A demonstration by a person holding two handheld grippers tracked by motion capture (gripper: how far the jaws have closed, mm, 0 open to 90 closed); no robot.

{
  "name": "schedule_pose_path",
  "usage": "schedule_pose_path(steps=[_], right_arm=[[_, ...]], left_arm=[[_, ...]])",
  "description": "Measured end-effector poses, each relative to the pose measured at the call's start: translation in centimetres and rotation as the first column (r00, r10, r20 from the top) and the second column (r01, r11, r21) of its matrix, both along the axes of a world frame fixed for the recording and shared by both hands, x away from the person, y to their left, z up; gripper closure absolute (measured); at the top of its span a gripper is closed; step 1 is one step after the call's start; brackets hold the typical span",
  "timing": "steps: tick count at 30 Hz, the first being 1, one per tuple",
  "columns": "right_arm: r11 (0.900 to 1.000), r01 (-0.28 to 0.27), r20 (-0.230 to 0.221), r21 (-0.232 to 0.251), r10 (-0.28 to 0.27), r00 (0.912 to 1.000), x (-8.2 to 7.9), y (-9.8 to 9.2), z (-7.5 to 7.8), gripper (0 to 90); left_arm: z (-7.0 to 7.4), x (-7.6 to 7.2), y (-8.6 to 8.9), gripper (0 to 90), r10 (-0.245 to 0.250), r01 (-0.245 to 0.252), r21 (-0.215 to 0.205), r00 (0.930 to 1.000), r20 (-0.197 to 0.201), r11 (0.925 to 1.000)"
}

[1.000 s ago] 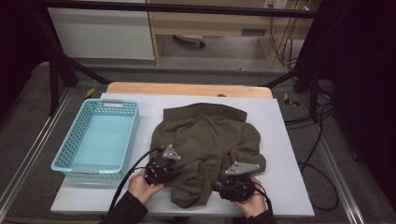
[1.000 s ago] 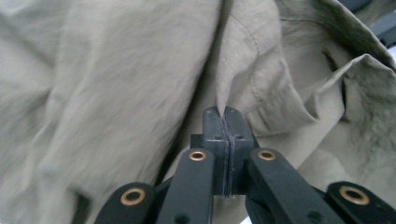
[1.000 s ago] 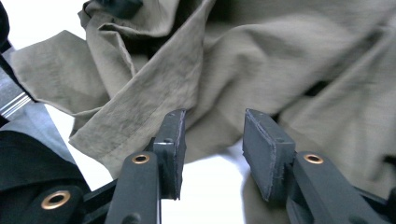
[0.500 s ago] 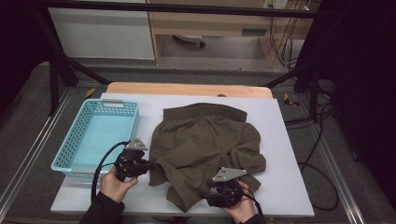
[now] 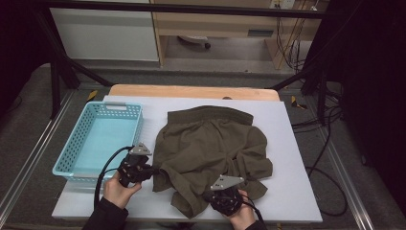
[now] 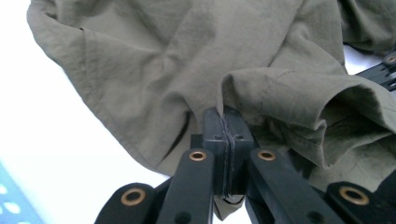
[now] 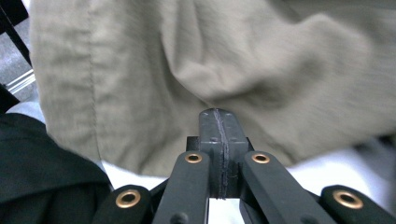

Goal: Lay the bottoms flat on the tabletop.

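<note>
One olive-green pair of shorts [image 5: 210, 151] lies crumpled on the white table [image 5: 297, 191], just right of the light-blue basket [image 5: 103, 139], which serves as the landmark. Its elastic waistband points toward the far edge of the table and its legs toward the person, so the long axis runs away from the person, roughly parallel to the basket's long side. The left gripper [image 5: 152, 168], near the basket's near right corner, has its jaws clamped on a fold of the left leg hem. The right gripper [image 5: 225, 194], well right of the basket, has just been closing; its jaws are pressed together against the cloth, but whether fabric is caught between them I cannot tell.
</note>
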State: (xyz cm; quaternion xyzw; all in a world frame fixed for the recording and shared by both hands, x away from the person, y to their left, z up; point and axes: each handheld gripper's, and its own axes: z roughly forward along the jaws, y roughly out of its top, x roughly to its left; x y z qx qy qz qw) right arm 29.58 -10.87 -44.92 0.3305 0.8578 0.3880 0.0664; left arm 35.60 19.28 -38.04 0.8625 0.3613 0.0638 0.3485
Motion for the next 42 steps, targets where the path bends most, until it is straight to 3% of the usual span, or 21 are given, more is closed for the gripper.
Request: schedule_pose_path(steps=[3, 6, 8, 9, 11, 15, 19, 22, 27, 28, 31, 35, 39, 42], right_arm=[[0.999, 0.025, 0.017, -0.026, -0.025, 0.9996, 0.4, -1.2, 0.9, 90.0], [0.996, 0.089, 0.041, -0.003, -0.089, 0.9952, 0.7, -2.8, 1.7, 90.0], [0.994, 0.105, 0.034, 0.015, -0.106, 0.9938, 0.9, -3.7, 2.0, 88.4], [0.993, 0.117, 0.04, 0.024, -0.118, 0.9922, 0.9, -4.0, 2.1, 78.9], [0.989, 0.142, 0.032, 0.043, -0.144, 0.9891, 1.0, -4.2, 2.1, 69.3], [0.986, 0.137, 0.008, 0.091, -0.138, 0.9904, 1.3, -3.3, 1.5, 47.9], [0.988, 0.122, -0.003, 0.09, -0.122, 0.9925, 2.0, -1.6, 0.7, 40.3], [0.99, 0.105, -0.007, 0.097, -0.105, 0.9945, 2.6, -0.4, 0.3, 45.8], [0.993, 0.1, -0.014, 0.055, -0.099, 0.9949, 3.2, 0.8, -0.1, 86.8], [0.993, 0.107, -0.024, 0.052, -0.106, 0.9941, 3.2, 0.8, -0.1, 89.6], [0.995, 0.09, -0.016, 0.03, -0.09, 0.9958, 3.0, 0.0, 0.5, 90.0], [0.994, 0.103, 0.022, 0.038, -0.104, 0.9943, 2.6, -2.4, 2.7, 90.0], [0.985, 0.167, 0.053, 0.047, -0.17, 0.9841, 3.1, -5.7, 5.4, 90.0], [0.98, 0.2, 0.075, 0.012, -0.201, 0.9768, 4.6, -6.4, 6.5, 90.0]], left_arm=[[0.3, 0.2, 0.3, 89.0, 0.009, -0.009, -0.011, 1.0, 0.003, 0.9999], [0.7, 0.3, 0.7, 89.1, 0.022, -0.022, -0.015, 0.9997, 0.013, 0.9997], [1.2, 0.5, 1.1, 89.0, 0.035, -0.034, -0.021, 0.9992, 0.021, 0.9992], [1.5, 0.6, 1.3, 89.0, 0.04, -0.039, -0.025, 0.9989, 0.024, 0.9989], [2.0, 0.6, 1.6, 89.0, 0.049, -0.048, -0.032, 0.9982, 0.034, 0.9983], [2.3, 0.7, 2.0, 89.0, 0.06, -0.059, -0.024, 0.9973, 0.042, 0.9979], [2.3, 0.7, 2.8, 89.0, 0.081, -0.079, -0.034, 0.9958, 0.043, 0.9963], [2.7, 0.6, 3.5, 89.0, 0.094, -0.092, -0.042, 0.9945, 0.048, 0.9949], [2.7, 0.4, 4.0, 89.1, 0.101, -0.099, -0.049, 0.9938, 0.047, 0.9939], [2.7, 0.4, 4.0, 89.0, 0.099, -0.097, -0.048, 0.9939, 0.047, 0.9941], [2.6, 0.4, 4.0, 89.0, 0.098, -0.095, -0.053, 0.9944, 0.041, 0.994], [2.6, 0.2, 3.6, 89.1, 0.082, -0.08, -0.059, 0.9962, 0.03, 0.9951], [2.3, -0.1, 2.3, 89.0, 0.038, -0.037, -0.051, 0.9991, 0.017, 0.998], [1.7, -0.3, 1.1, 89.0, 0.007, -0.007, -0.026, 0.9999, 0.011, 0.9996]])
